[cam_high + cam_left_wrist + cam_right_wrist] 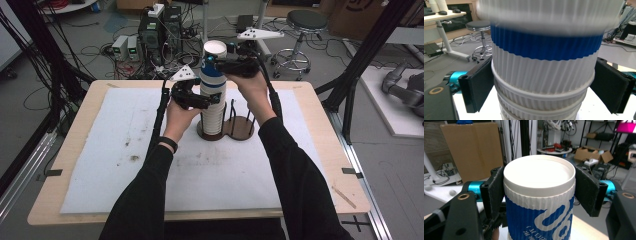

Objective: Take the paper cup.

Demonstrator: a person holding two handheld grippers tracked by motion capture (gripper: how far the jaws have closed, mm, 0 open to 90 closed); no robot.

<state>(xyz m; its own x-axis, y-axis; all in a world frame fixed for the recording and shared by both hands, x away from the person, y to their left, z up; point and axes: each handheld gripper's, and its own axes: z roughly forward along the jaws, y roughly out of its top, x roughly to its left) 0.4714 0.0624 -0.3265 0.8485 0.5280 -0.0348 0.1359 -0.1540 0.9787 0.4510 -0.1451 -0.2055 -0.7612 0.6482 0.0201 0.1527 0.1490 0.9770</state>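
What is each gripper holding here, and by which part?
The right gripper clamps the top cup just under its rim; the left gripper grips the cup stack lower down.

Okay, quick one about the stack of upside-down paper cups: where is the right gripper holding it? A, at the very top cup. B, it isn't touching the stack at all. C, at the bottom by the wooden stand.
A: the right gripper has its pads pressed on both sides of the top cup, just under its upturned base, while the left gripper grips the stack lower down.
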